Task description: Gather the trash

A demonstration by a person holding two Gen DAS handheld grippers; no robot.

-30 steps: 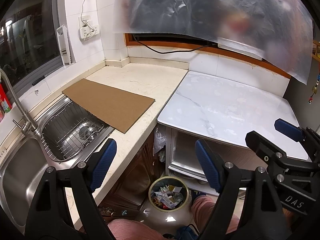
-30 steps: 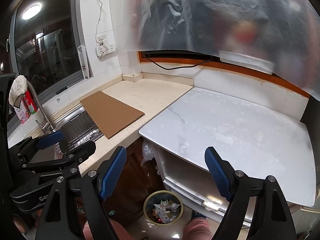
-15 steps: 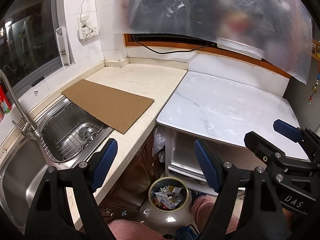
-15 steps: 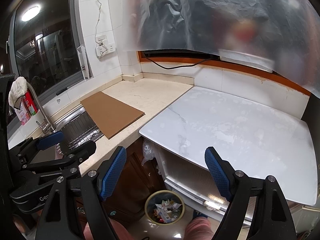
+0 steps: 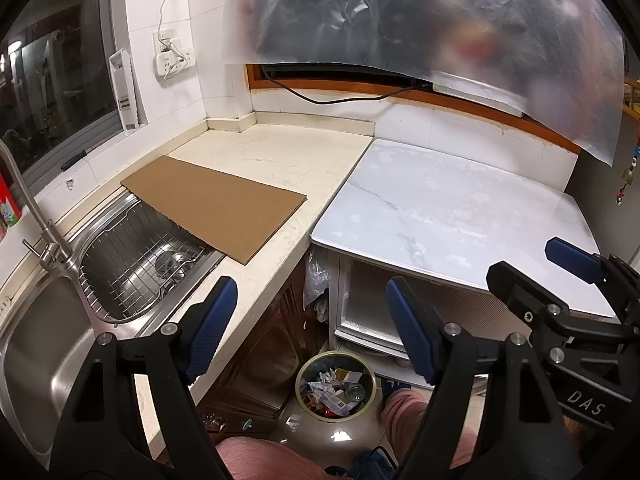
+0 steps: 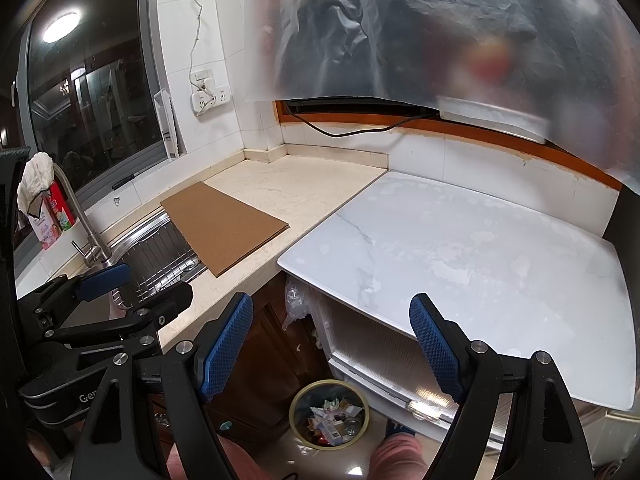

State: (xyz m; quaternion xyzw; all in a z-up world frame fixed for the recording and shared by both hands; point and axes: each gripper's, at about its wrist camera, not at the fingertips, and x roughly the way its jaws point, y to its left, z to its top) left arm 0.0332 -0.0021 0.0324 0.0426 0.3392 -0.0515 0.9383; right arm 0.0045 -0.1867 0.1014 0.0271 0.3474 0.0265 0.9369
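Both tools, left [image 5: 308,334] and right [image 6: 332,344], gape empty; trash bin [image 5: 337,386] is full, counter [image 5: 280,156] bears only cardboard [image 5: 216,204].

White top: marble table top [image 6: 480,248] lay bare w/ open room above.
Beige counter: counter [image 5: 280,156] free at 12 o'clock; flat cardboard sheet [image 5: 216,204] covered its 10 o'clock part & overhung the sink [image 5: 48,340].
Sink: wire rack [image 5: 140,264] filled one basin; tap [image 5: 36,216] stood at 9 o'clock.
Overhead: hanging plastic sheet [image 6: 440,32] closed off 12 to 2 o'clock.
Floor gap: trash bin [image 5: 335,385] sat at 6 o'clock btwn cabinet & table base, knees [image 5: 404,412] just beside it.
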